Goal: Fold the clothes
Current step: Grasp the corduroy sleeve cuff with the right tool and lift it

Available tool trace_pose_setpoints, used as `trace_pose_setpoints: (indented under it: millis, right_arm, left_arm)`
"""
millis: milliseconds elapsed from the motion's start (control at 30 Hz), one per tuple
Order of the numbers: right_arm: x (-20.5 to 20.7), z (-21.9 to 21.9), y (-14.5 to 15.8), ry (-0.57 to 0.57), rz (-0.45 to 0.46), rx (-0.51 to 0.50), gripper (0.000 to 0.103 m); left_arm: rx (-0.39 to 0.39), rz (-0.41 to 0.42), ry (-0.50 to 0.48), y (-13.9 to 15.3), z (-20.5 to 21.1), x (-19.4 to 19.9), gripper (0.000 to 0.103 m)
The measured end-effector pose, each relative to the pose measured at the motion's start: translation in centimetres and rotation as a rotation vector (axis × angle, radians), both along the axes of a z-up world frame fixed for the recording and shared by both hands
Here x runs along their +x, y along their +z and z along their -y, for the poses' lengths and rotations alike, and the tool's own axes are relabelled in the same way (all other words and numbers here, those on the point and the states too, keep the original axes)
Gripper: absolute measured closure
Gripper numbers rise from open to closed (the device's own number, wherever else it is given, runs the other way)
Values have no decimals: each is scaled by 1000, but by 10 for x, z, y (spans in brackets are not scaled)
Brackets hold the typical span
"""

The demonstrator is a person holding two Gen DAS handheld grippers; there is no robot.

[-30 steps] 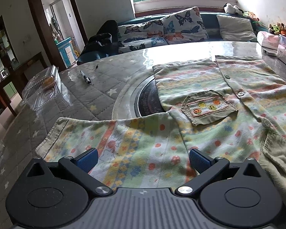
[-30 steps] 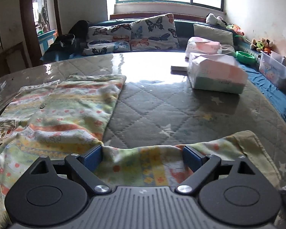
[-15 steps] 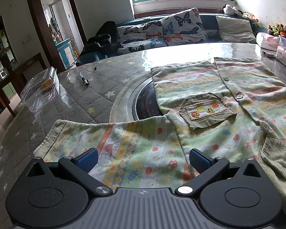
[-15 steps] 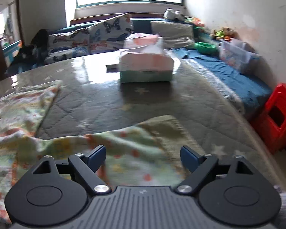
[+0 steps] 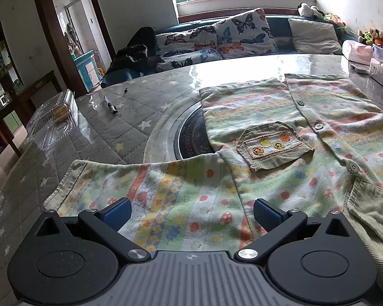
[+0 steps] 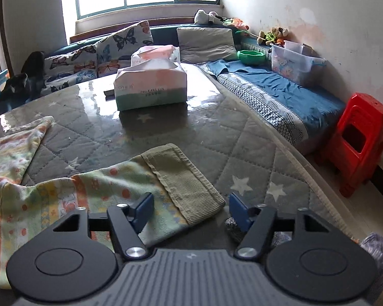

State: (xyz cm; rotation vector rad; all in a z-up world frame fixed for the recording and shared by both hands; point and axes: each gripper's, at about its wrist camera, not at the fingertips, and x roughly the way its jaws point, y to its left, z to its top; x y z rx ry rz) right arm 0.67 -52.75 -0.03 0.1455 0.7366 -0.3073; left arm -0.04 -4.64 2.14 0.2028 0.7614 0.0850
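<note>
A child's pastel patterned button shirt (image 5: 288, 127) lies spread flat on the quilted table, with a corduroy chest pocket (image 5: 270, 148) facing up. Its left sleeve (image 5: 145, 193) stretches toward me, and my left gripper (image 5: 190, 214) is open just above it, jaws wide on either side. In the right wrist view the other sleeve (image 6: 94, 193) ends in a green ribbed cuff (image 6: 186, 183). My right gripper (image 6: 189, 211) is open over that cuff, holding nothing.
A round hotplate inset (image 5: 189, 137), a pen (image 5: 111, 105) and a clear plastic box (image 5: 51, 119) lie left of the shirt. Tissue packs (image 6: 150, 86) stand at the far side. The table edge (image 6: 316, 178) curves right, with a red stool (image 6: 362, 137) and a sofa beyond.
My right gripper has swung right along the sleeve to its cuff end and its jaws have narrowed somewhat. My left gripper has drawn back slightly over the left sleeve.
</note>
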Motion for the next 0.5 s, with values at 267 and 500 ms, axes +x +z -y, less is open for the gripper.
trace_pose_setpoints:
  millis: [267,500]
  right_arm:
    - [-4,2,2,-9,23,27,75]
    - [-11,-8,13,17,61,51,94]
  left_arm:
    - [4,-1,7,0,-2,-1,0]
    - [3,-1,8,0,-2,-3,0]
